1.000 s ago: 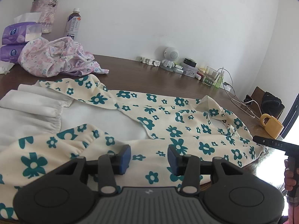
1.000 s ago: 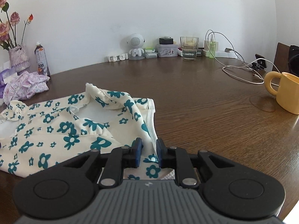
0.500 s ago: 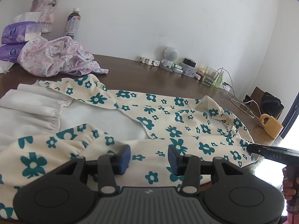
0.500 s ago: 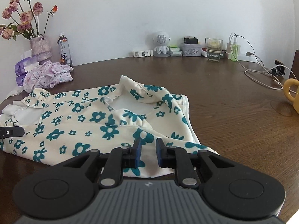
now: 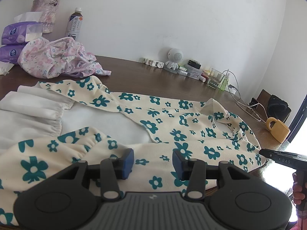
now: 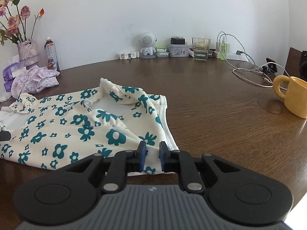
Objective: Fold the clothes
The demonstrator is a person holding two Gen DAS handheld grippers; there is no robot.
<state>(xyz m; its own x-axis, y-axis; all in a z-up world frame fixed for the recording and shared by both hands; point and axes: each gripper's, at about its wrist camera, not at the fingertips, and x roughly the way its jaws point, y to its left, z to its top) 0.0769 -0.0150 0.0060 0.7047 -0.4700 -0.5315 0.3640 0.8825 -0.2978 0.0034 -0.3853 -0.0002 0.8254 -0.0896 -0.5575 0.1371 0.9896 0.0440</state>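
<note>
A cream garment printed with teal flowers lies spread on the brown table, its white inner side showing at the left. My left gripper hovers open over the garment's near edge, and nothing is pinched between its blue pads. My right gripper stands over the garment at its near right corner, by the hem. Only a narrow gap separates its jaws, and the cloth seen through the gap lies flat. In the left wrist view the right gripper reaches the garment's right edge, held by a hand.
A pile of pink floral clothes sits at the back left beside tissue packs, a vase and a bottle. A yellow mug and cables are on the right. A glass and small items line the wall.
The right gripper has come lower and closer to the garment's right edge, and its view has swung across the cloth and back. The left gripper has stayed still.
</note>
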